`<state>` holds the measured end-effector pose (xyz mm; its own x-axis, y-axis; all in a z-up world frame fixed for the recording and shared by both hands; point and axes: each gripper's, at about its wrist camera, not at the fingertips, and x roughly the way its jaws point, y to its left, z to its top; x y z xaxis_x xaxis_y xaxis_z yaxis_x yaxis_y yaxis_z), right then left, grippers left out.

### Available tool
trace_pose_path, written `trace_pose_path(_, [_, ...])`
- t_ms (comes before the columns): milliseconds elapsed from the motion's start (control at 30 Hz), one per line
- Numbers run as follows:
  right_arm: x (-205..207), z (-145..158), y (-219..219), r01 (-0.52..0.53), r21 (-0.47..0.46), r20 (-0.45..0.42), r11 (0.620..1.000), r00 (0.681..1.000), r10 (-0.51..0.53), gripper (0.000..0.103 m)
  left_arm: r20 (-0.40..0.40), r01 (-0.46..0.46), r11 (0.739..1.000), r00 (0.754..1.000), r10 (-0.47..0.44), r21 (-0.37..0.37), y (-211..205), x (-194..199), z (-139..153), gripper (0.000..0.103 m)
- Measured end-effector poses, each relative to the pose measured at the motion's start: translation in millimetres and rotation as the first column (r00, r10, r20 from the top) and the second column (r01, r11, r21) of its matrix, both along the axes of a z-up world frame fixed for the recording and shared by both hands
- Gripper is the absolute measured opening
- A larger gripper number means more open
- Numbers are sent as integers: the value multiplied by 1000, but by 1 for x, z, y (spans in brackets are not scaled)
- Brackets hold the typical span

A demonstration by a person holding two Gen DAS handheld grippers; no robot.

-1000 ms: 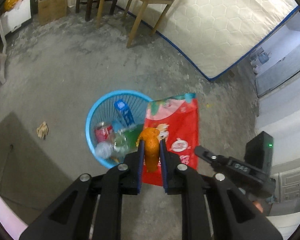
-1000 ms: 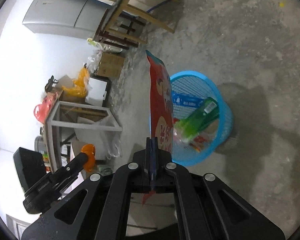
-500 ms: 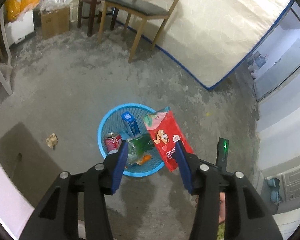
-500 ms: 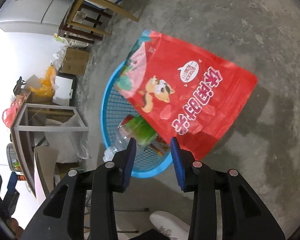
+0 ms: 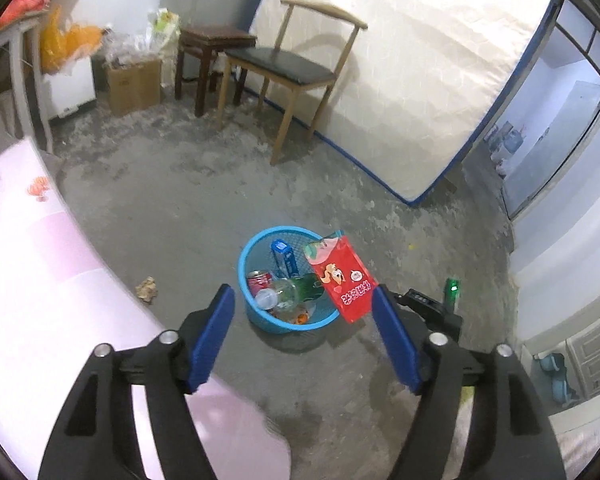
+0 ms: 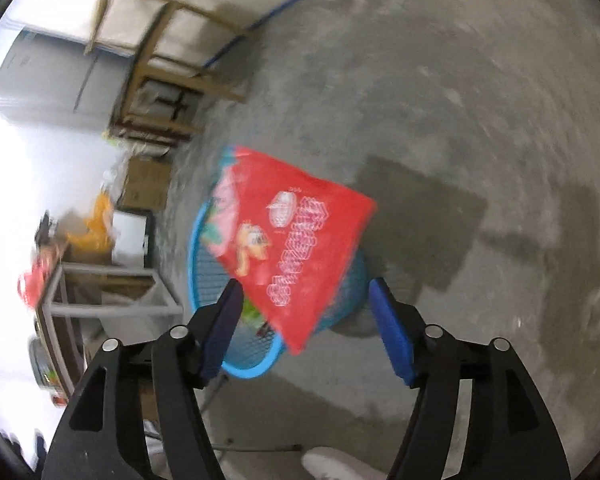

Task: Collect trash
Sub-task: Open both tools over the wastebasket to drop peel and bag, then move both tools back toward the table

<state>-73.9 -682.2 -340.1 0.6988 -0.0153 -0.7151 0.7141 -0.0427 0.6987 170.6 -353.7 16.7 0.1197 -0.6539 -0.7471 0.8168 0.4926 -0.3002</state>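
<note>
Red snack bag (image 5: pixel 342 280) — cartoon print; blue mesh basket (image 5: pixel 256 320); grey floor (image 5: pixel 180 208).

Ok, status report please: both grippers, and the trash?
Left hand-held gripper open, right hand-held gripper open. Red snack bag lying across blue basket rim. Crumpled paper on floor.
</note>
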Motion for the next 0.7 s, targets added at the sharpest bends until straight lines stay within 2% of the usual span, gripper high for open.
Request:
trace_pose_path(167, [21,-50,4,37,178,98,983,994,-55,66,2,-60,997,998,60,-57,72,-20,20,75])
trace_pose_path(300, [31,-78,8,130,293,185,947,964,-190,66,3,-123,990,992,123,-72,117,-32,23,75])
trace_pose_path(333, [33,-81,9,145,304,188,941,960,-209,65,10,-146,987,989,147,-67,128,-34,21,75])
trace_pose_path(400, [38,-83,8,162,315,185,935,956,-228,48,26,-173,983,984,175,-60,141,-37,20,75])
trace_pose_path(467, [40,-77,7,165,298,202,940,952,-231,27,28,-201,978,979,203,-59,154,-40,16,75])
trace_pose_path(500, [42,-70,5,155,275,197,949,957,-213,22,22,-211,975,977,213,-62,159,-41,15,75])
trace_pose_path(567, [46,-55,1,118,226,181,967,970,-161,2,3,-236,969,972,237,-72,167,-41,11,75])
trace_pose_path(700, [57,-12,-2,-17,61,84,998,996,12,1,-14,-247,965,969,247,-87,173,-40,9,75])
